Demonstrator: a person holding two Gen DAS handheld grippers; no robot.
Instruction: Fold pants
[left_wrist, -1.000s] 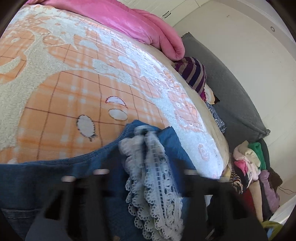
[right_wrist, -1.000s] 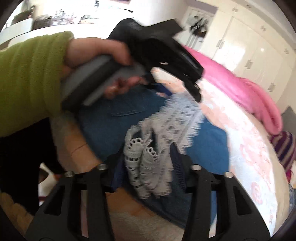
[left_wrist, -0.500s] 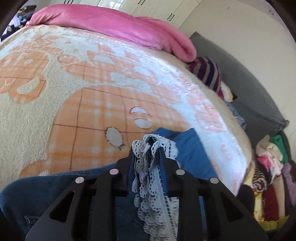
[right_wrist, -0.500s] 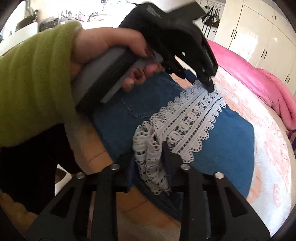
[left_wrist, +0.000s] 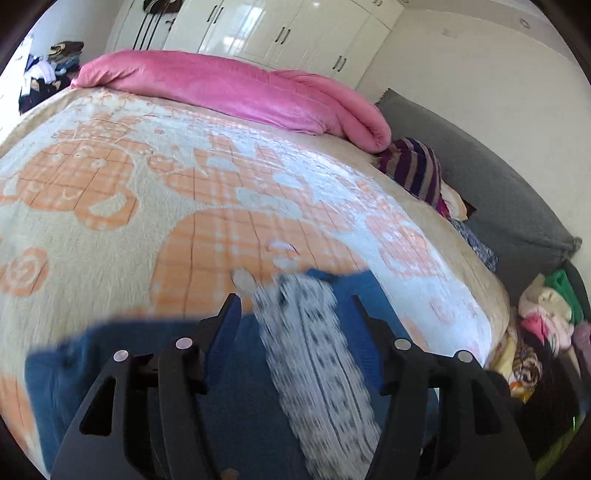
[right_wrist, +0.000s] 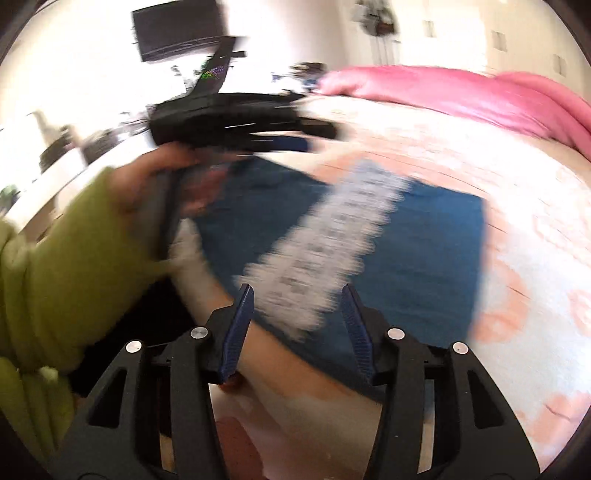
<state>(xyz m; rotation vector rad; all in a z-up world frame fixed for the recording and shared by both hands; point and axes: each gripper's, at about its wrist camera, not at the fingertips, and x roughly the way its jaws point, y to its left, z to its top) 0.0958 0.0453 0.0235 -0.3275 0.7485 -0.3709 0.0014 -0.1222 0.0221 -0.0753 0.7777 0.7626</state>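
Both grippers are now standing wide and empty, having let go of the lace trim they were pinching half a second ago. From its own camera the left gripper (left_wrist: 295, 306) is hanging over the blue denim pants (left_wrist: 229, 387), which are lying folded on the orange-and-cream blanket (left_wrist: 110, 229) at lower centre of the frame. The lace trim (right_wrist: 325, 240) is running diagonally across the denim at mid-frame in the right view, where the right gripper (right_wrist: 297, 310) is hovering just above it. Judging by the blur, both tools are pulling away, probably because this fold is set.
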